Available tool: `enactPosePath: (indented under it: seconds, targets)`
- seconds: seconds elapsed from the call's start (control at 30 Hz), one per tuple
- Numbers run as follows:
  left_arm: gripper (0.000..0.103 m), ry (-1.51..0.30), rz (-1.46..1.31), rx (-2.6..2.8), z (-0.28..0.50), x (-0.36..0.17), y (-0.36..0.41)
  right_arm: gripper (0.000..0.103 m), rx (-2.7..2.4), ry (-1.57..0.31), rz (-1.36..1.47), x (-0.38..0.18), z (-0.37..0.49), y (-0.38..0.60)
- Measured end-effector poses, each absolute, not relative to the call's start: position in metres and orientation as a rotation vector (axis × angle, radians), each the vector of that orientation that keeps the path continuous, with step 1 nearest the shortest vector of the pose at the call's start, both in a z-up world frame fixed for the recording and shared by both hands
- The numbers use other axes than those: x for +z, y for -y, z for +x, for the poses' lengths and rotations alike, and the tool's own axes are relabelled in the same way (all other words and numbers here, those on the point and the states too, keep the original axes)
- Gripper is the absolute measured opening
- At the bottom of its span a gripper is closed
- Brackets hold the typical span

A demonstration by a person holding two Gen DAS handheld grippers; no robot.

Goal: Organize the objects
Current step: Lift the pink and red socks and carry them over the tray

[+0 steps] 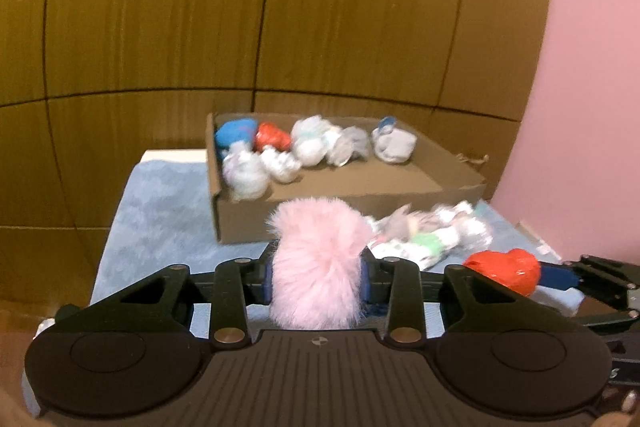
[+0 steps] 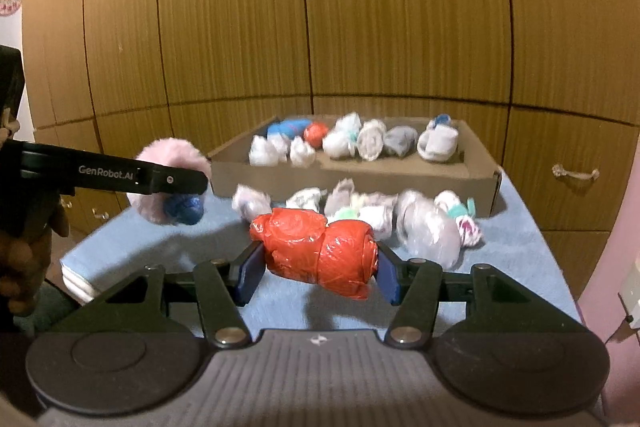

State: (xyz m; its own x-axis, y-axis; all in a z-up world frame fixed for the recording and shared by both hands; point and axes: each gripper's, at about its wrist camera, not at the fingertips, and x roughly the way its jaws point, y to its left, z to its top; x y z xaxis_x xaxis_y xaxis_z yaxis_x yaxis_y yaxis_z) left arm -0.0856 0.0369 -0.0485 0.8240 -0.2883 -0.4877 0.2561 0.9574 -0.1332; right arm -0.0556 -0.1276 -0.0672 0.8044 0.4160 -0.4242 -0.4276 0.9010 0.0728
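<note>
L gripper was clenched on a pink fluffy roll; R gripper clamped a red wrapped bundle, long axis crosswise betw. the pads. Cardboard box lay straight ahead at the blue mat's far edge, L nearer its left corner

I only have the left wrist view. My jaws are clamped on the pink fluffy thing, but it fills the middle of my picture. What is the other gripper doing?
Observer: The right gripper is shut on a red plastic-wrapped bundle, held crosswise between its blue pads.
Operator: Is there anything under my pink one that I cannot see?
Observer: Yes. From the right wrist view, the pink fluffy thing in the left gripper has a blue part at its lower end.
Operator: How many loose bundles are left in front of the box?
Observer: A whole row of wrapped bundles lies on the blue cloth along the cardboard box.
</note>
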Motion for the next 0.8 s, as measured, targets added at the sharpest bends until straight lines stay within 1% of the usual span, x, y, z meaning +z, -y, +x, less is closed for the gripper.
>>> enactPosePath:
  seconds: [0.3, 0.8]
  targets:
    - [0.043, -0.511, -0.019, -0.329, -0.072, -0.023, -0.009, 0.054, 0.451, -0.392, -0.011, -0.041, -0.049, 0.134]
    - [0.043, -0.542, -0.002, -0.371, -0.027, -0.029, 0.017, 0.054, 0.432, -0.377, -0.026, -0.033, -0.016, 0.150]
